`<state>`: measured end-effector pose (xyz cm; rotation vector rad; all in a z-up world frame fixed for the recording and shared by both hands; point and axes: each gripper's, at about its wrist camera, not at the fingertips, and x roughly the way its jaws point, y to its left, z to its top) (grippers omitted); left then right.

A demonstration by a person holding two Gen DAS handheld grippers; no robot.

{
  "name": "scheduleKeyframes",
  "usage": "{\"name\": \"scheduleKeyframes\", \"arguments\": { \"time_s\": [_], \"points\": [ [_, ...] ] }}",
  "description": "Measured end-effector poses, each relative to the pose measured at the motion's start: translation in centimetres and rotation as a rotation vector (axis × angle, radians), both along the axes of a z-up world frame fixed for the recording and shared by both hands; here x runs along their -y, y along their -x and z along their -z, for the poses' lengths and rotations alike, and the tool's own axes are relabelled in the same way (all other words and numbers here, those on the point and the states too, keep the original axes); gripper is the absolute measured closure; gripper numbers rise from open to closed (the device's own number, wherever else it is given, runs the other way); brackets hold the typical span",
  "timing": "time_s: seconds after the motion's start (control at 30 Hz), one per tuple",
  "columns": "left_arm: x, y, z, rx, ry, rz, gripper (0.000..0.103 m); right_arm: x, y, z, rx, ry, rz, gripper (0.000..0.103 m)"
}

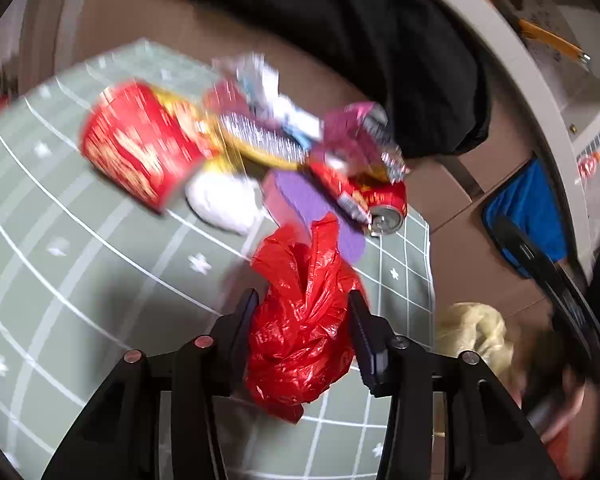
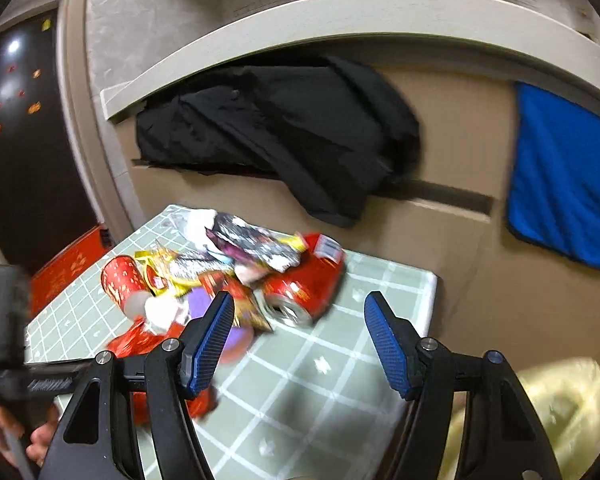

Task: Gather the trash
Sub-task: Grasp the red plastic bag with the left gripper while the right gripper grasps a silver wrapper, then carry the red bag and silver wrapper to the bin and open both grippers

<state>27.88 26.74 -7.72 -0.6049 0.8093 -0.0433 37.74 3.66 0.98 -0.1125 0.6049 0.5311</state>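
Only the left view showed the left tool [image 1: 303, 312] clenched on the red bag [image 1: 300, 320]; the right tool [image 2: 300, 312] gaped released above the worktop [image 2: 320, 392].

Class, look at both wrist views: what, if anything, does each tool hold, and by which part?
The left tool grips the crumpled red plastic bag across its bunched middle. The right tool stands open and holds nothing.
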Motion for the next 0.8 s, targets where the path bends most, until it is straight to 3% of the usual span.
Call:
{"name": "scheduleKeyframes", "arguments": {
  "time_s": [0.23,0.27,0.43,0.47,0.5,0.53,0.57,0.63,0.8],
  "points": [
    [-1.5,3.9,-3.6,0.105,-0.211,-0.09,0.059,-7.7,-3.9,1.5,0.108,0.157,-0.167,0.04],
    [-1.8,4.4,-4.0,0.118,-0.235,-0.102,0.059,-9.0,-4.5,1.9,0.122,0.193,-0.184,0.045],
    [-3.5,5.6,-5.0,0.143,-0.26,-0.142,0.059,-14.0,-6.8,4.1,0.181,0.374,-0.222,0.047],
    [-3.9,5.8,-5.1,0.145,-0.254,-0.151,0.059,-14.4,-7.4,4.6,0.165,0.4,-0.221,0.053],
    [-4.3,6.3,-5.2,0.149,-0.255,-0.162,0.059,-14.8,-8.1,4.9,0.133,0.411,-0.223,0.068],
    [-4.6,6.5,-5.4,0.154,-0.26,-0.172,0.059,-14.8,-8.8,5.2,0.081,0.409,-0.229,0.077],
    [-4.8,6.7,-5.5,0.159,-0.267,-0.18,0.059,-14.7,-9.2,5.3,0.03,0.395,-0.235,0.093],
    [-4.8,7.3,-5.6,0.17,-0.279,-0.192,0.059,-13.4,-9.1,4.7,-0.052,0.307,-0.262,0.095],
    [-3.8,7.8,-6.0,0.197,-0.279,-0.204,0.059,-10.3,-5.5,1.3,-0.048,0.186,-0.274,0.098]
  ]
}}
